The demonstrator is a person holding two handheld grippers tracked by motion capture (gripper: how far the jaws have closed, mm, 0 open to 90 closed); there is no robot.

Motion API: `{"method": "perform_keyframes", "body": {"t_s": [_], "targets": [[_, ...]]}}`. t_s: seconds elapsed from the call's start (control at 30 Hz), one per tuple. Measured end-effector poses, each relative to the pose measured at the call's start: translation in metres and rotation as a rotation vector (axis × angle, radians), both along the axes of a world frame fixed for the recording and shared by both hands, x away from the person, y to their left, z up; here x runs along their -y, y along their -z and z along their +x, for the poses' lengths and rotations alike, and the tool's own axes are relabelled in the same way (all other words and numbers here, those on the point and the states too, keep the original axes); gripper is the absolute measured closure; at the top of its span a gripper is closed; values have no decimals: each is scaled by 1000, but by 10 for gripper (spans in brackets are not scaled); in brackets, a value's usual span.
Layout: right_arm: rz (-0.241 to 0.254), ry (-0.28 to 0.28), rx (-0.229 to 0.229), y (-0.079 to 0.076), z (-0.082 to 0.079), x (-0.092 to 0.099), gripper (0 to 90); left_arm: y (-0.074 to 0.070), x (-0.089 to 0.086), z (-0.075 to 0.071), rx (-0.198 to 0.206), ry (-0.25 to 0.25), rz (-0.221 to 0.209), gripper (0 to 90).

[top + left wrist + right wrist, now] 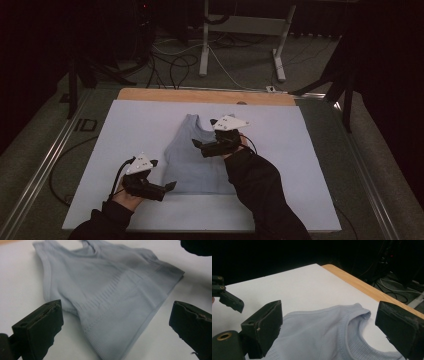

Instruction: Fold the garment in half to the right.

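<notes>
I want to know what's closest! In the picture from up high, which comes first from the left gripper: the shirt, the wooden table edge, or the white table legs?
From the left gripper:
1. Shirt, right beside it.
2. Wooden table edge, at the far side.
3. White table legs, on the floor beyond.

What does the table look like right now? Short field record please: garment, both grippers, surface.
garment: pale blue sleeveless top, lying flat, neck toward the far edge, hem toward the person
left gripper: open, at the hem's left corner, fingers either side of the hem, not touching it as far as I can tell
right gripper: open, over the top's right side near the armhole, holding nothing
surface: white board on a wooden table
grasp status: none yet
</notes>
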State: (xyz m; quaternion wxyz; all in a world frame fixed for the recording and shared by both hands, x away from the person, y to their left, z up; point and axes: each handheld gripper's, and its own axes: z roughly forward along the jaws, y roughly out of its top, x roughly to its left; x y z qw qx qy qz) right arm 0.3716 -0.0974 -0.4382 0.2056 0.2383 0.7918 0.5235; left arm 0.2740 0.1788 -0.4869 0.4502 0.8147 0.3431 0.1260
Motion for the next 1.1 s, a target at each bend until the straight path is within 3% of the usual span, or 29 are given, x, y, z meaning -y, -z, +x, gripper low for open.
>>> {"method": "perform_keyframes", "body": {"t_s": [0.1, 0.3, 0.67, 0.87, 0.93, 1.1], "targets": [[-2, 0, -5, 1, 2, -2, 75, 3, 1, 2, -8, -11, 19, 0], [-11, -5, -12, 4, 7, -8, 76, 17, 2, 7, -75, -16, 40, 0], [-25, -18, -21, 9, 10, -14, 76, 31, 2, 12, -229, -44, 42, 154], [-28, -24, -22, 9, 10, -15, 76, 33, 3, 13, -258, -35, 52, 246], [-32, -26, -21, 9, 10, -16, 76, 35, 4, 15, -285, -18, 53, 292], [-35, -28, -24, 9, 10, -16, 76, 37, 5, 14, -296, -12, 44, 338]]}}
